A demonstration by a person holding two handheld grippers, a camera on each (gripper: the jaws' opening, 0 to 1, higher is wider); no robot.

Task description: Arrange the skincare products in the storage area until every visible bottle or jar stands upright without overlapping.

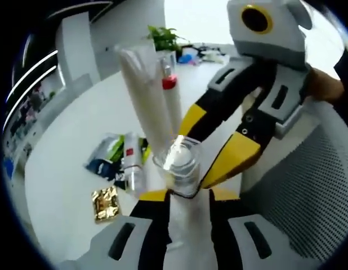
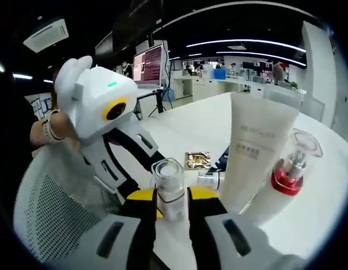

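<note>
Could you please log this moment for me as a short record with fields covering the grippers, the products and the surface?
left gripper: shut on small clear bottle
right gripper: shut on the same small clear bottle
white tube: upright, beside a red-collared pump bottle
lying flat: gold sachet, small bottle with red label, dark packets
surface: white table
background: potted plant

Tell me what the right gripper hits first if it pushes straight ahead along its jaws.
Nothing new: the right gripper already has the small clear bottle between its jaws. Beyond the bottle, probably the gold sachet lying on the white table, though depth is unclear.
</note>
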